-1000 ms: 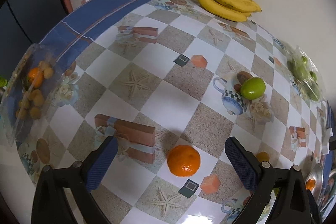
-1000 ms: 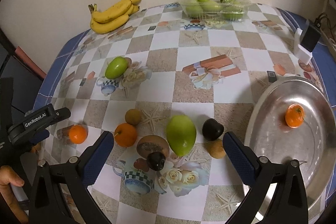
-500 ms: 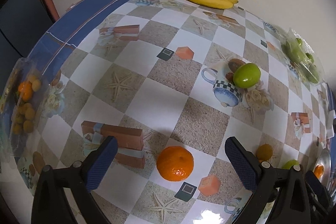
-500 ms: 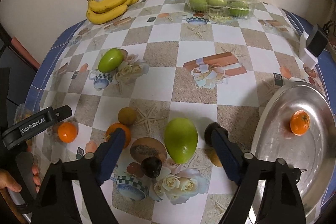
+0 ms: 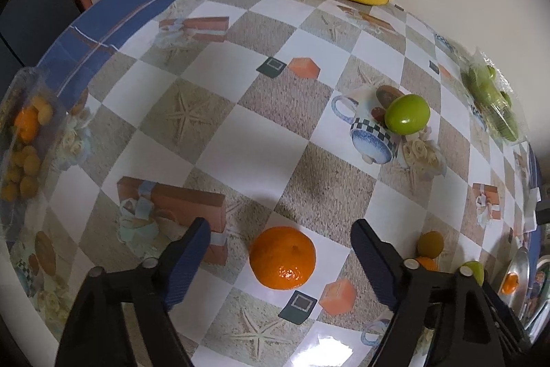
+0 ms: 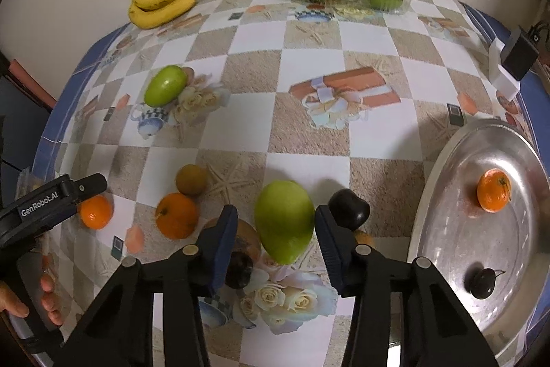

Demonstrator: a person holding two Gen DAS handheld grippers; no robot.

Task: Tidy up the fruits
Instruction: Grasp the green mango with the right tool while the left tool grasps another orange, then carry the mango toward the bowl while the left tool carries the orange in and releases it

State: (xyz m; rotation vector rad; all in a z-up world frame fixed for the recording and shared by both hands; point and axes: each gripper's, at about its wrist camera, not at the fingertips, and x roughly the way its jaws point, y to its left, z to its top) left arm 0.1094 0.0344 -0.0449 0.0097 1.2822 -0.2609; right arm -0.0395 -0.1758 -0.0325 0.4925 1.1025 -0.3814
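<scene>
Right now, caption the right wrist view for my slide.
Right tongs straddle a green mango, orange already on the steel tray.

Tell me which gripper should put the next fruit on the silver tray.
Right. The right gripper already brackets the big green mango, jaws nearly closed around it, and the silver tray lies just beside it. The left gripper only frames an orange at the table's far side from the tray.

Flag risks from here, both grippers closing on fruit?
1. The right gripper straddles the big green mango; a dark fruit touches the outer side of one finger and may get knocked toward the metal tray.
2. The mango is smooth and tapered, so it could squirt out.
3. The left gripper brackets the orange, which may roll if only one finger touches.
</scene>
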